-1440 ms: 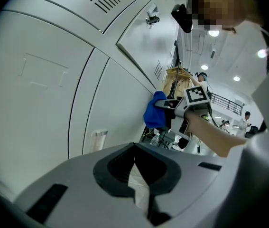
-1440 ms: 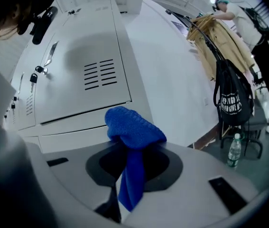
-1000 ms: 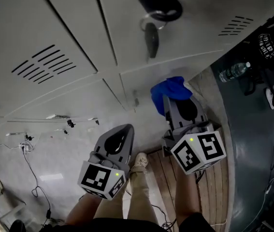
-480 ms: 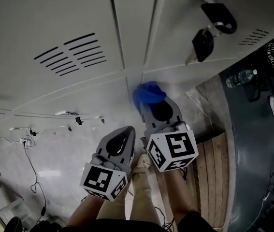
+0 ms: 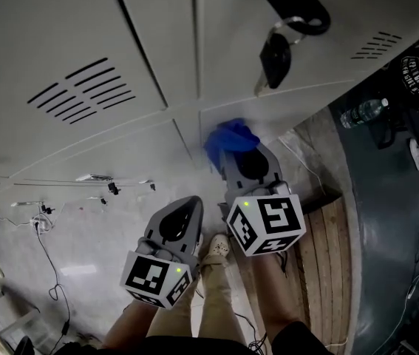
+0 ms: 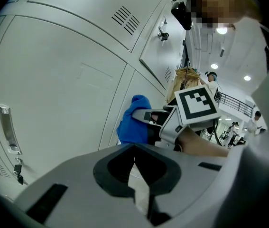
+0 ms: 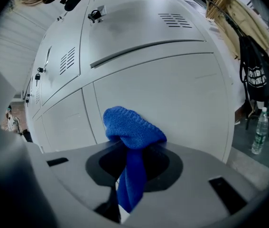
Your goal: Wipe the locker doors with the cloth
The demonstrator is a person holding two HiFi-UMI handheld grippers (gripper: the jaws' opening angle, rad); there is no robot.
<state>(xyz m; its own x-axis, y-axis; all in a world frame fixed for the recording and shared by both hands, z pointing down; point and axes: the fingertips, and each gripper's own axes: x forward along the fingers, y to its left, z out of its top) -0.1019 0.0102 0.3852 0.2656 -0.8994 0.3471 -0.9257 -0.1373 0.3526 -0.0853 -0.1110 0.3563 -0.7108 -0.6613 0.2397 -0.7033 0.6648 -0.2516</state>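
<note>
Right gripper: we see it reached forward, jaws pinching the blue cloth against a lower locker door.
Left gripper: held lower alongside, jaws pressed together, nothing between.

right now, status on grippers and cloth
Right hand-held gripper shut on blue cloth, pressed to locker door. Left hand-held gripper shut, empty. Keys hang above.

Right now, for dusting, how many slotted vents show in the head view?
2: one black slotted vent on the left grey locker door, one at upper right; others may be hidden.
</note>
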